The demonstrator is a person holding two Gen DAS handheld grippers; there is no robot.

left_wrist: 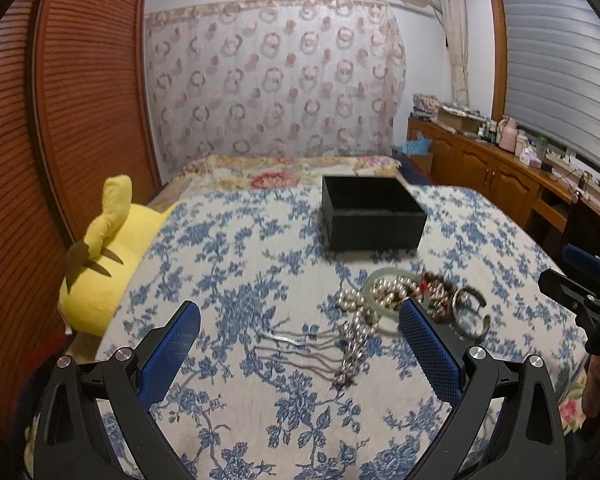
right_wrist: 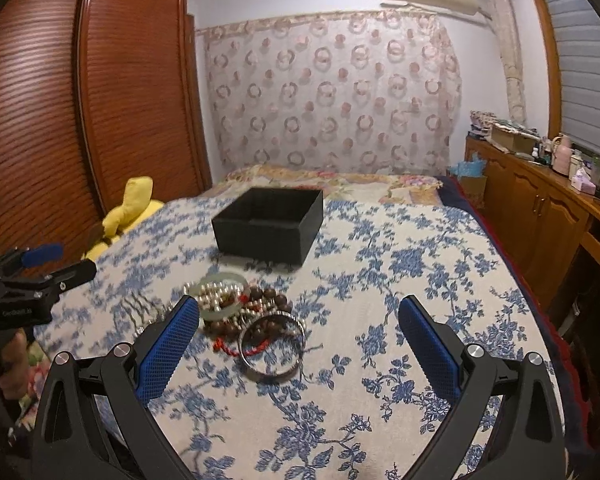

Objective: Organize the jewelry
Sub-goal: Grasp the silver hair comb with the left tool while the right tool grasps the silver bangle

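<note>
Lying mid-frame on the bedspread (left_wrist: 260,420), one jewelry pile (right_wrist: 248,316) sits below one black box (right_wrist: 268,230). Left gripper (left_wrist: 300,320) and right gripper (right_wrist: 299,312) both hover spread, empty.

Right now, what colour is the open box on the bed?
Black, inside and out. The box shows best in the right wrist view.

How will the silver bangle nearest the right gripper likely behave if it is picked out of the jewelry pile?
The silver bangle looks like a rigid metal hoop, so it should keep its shape. Its smooth, shiny surface may slip between the pads. It overlaps the red cord and brown beads, so lifting it might drag those along; set on edge, it could roll.
</note>
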